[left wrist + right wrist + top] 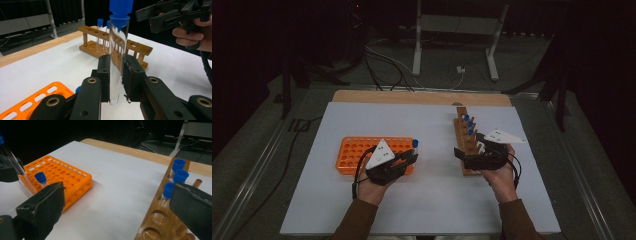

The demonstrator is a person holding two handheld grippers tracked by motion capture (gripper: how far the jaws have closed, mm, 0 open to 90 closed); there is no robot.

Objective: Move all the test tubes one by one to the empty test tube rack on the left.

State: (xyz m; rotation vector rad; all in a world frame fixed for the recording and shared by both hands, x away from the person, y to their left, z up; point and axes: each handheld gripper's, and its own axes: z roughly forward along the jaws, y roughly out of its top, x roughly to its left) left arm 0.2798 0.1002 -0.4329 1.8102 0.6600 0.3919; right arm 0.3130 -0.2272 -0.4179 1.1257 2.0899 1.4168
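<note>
A: While the left tool is clamped on the test tube, where does the tube sit relative to the orange rack?

B: Just above the orange rack's near right corner, upright, with its blue cap on top. The pads grip the clear wall in its lower half.

A: How will it handle?

B: I judge it light, stiff, smooth and easily cracked, probably glass or thin plastic. A hold low on the wall lets it tip, so a steady, gentle squeeze nearer the middle would suit, with the bottom free to enter a hole.

A: And the right tool?

B: Its jaws stand wide apart with nothing between them, well right of the orange rack, beside the wooden rack that carries three capped tubes.

A: Anything unclear?

B: The cap's top is cut off in the left gripper view, and which hole lies under the tube I cannot tell. One capped tube already stands in the orange rack.
</note>
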